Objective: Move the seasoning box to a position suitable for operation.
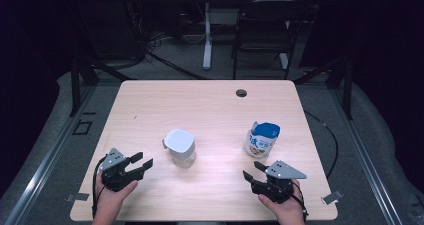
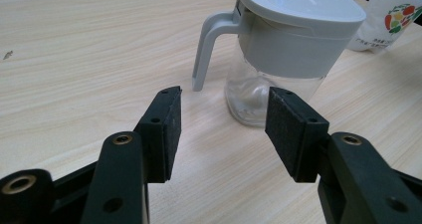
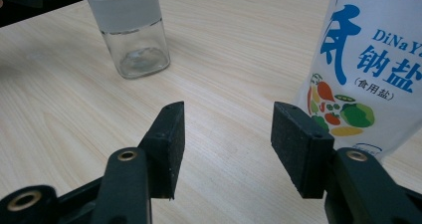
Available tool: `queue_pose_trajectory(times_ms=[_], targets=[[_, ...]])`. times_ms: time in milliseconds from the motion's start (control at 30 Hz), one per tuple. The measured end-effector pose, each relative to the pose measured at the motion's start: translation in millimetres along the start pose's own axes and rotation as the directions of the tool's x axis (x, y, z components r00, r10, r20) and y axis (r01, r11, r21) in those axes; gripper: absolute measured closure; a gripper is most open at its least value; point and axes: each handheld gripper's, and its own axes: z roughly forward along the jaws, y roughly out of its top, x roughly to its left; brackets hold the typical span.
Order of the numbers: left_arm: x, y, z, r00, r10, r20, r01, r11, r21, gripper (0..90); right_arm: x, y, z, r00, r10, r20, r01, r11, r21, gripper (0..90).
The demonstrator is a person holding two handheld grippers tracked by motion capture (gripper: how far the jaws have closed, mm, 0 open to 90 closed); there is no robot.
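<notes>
A small clear glass jug with a grey lid and handle stands near the middle of the wooden table. A white and blue salt bag stands upright to its right. My left gripper rests on the table at the front left, open, with nothing between its jaws. In the left gripper view the jug is just beyond the left gripper. My right gripper is open at the front right, just short of the bag. In the right gripper view the bag stands ahead of the right gripper to the right, the jug farther left.
A round cable hole sits near the table's far edge. Behind the table stand a black folding chair and a white desk leg. Tape marks lie by the front corners. Bare wood surrounds the two objects.
</notes>
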Motion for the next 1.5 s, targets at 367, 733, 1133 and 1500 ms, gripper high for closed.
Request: queue_pose_trajectory(times_ms=[367, 733, 1133, 1500], targets=[[0.2, 13.7, 11.2, 0.9999, 0.006, -0.012, -0.006, 1.0000, -0.001, 51.1, -0.8, 0.8, -2.1, 1.0000, 0.001, -0.005, -0.001, 1.000, -0.008, 46.6], [4.6, 31.7, 45.3, 0.9995, 0.019, 0.026, -0.021, 0.9986, 0.048, 60.5, -1.0, 1.5, -6.3, 1.0000, 0.002, 0.001, -0.002, 1.000, -0.021, 46.0], [10.3, 35.5, 69.9, 0.9996, 0.014, 0.024, -0.016, 0.9970, 0.076, 65.3, -3.4, 0.3, -6.8, 0.9999, 0.013, 0.001, -0.013, 1.000, -0.021, 45.3], [6.7, 36.9, 69.7, 0.9979, 0.052, 0.038, -0.055, 0.9951, 0.082, 67.2, -4.1, -0.4, -6.3, 0.9999, 0.016, 0.001, -0.016, 1.000, -0.023, 45.0]])
